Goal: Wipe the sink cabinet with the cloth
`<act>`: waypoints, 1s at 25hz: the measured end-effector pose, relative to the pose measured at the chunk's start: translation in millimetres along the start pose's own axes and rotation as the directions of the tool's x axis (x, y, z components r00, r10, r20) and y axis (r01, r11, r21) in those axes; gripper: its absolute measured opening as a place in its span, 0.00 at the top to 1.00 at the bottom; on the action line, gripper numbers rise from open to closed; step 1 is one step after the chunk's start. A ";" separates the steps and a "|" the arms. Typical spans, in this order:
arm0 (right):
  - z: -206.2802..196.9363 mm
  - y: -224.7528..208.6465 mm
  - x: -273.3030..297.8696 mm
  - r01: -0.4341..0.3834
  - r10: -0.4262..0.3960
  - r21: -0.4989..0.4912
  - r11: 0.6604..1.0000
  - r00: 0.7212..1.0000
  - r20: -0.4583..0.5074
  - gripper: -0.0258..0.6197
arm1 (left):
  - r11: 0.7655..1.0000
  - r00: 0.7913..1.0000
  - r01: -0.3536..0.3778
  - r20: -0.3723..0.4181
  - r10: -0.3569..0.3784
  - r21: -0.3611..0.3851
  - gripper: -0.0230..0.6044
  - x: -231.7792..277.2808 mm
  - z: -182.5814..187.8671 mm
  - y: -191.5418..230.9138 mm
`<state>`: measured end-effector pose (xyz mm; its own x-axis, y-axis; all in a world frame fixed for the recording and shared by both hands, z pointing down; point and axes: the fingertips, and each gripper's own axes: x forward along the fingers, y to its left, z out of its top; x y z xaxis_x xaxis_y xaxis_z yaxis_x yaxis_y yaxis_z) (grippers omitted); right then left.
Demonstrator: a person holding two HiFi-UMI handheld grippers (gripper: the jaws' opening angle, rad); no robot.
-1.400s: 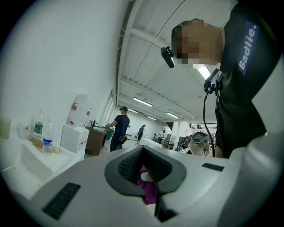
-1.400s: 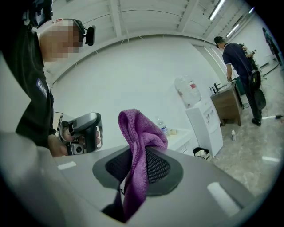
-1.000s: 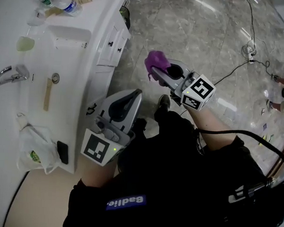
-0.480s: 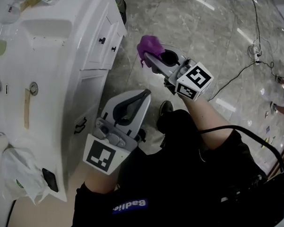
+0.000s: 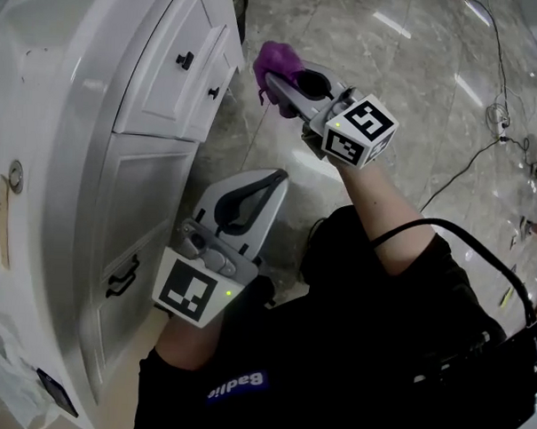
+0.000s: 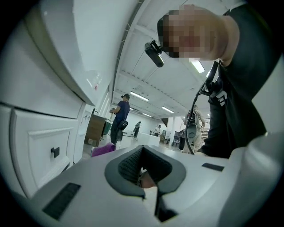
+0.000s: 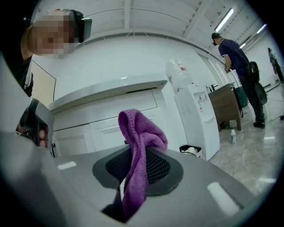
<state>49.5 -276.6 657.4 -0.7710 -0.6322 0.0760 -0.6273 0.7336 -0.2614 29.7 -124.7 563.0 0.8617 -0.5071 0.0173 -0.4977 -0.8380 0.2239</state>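
Note:
A purple cloth [image 5: 277, 65] [image 7: 138, 146] is pinched in my right gripper [image 5: 283, 81], whose jaws are shut on it; a fold sticks up past the tips. It hangs in the air a short way right of the white sink cabinet [image 5: 133, 159], near the small drawers with black knobs [image 5: 184, 61]. My left gripper [image 5: 268, 182] is held low by the person's lap, beside the cabinet door, jaws shut and empty. In the left gripper view the cabinet front [image 6: 40, 146] fills the left side and the cloth [image 6: 103, 149] peeks over the gripper body.
The cabinet door has a black handle [image 5: 122, 277]. A grey marble floor [image 5: 416, 91] with a black cable [image 5: 485, 143] lies to the right. A water dispenser [image 7: 197, 119] and small bin [image 7: 191, 150] stand beside the cabinet. People stand farther off in the room.
The view has swung down and left, so the cabinet front now fills the left side. The right gripper with the cloth has moved closer to the drawers. The left gripper has barely moved.

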 end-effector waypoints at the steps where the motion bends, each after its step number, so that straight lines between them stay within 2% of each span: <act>1: -8.9 -3.6 5.1 -0.004 0.004 -0.010 1.000 1.000 0.001 0.85 | 1.000 1.000 -0.001 0.001 0.001 0.004 0.96 -0.9 -12.3 3.2; 6: -49.2 -24.4 25.3 -0.012 0.011 -0.050 0.999 1.000 -0.014 0.85 | 0.999 1.000 -0.012 -0.022 0.013 0.047 0.96 -10.8 -62.1 10.9; 11: -71.3 -47.6 46.8 0.012 -0.014 -0.089 0.996 1.000 -0.026 0.85 | 0.993 0.999 -0.018 -0.041 0.023 0.115 0.96 -23.3 -89.1 11.8; 16: -97.6 -79.5 79.3 0.054 -0.069 -0.155 0.986 0.993 -0.093 0.85 | 0.992 0.997 -0.040 -0.059 0.047 0.118 0.96 -39.2 -109.2 13.3; 20: -120.2 -109.7 107.1 0.093 -0.126 -0.196 0.976 0.979 -0.162 0.85 | 0.992 0.996 -0.039 -0.074 0.048 0.117 0.96 -44.7 -123.0 12.5; 25: -142.7 -125.8 131.7 0.106 -0.161 -0.232 0.967 0.959 -0.232 0.85 | 0.992 0.996 -0.036 -0.079 0.045 0.120 0.96 -46.4 -128.9 11.7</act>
<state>11.2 -416.6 837.6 -0.6639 -0.6671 0.3381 -0.7140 0.6999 -0.0210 -3.3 -85.0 690.4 0.8434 -0.5269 0.1047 -0.5363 -0.8375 0.1047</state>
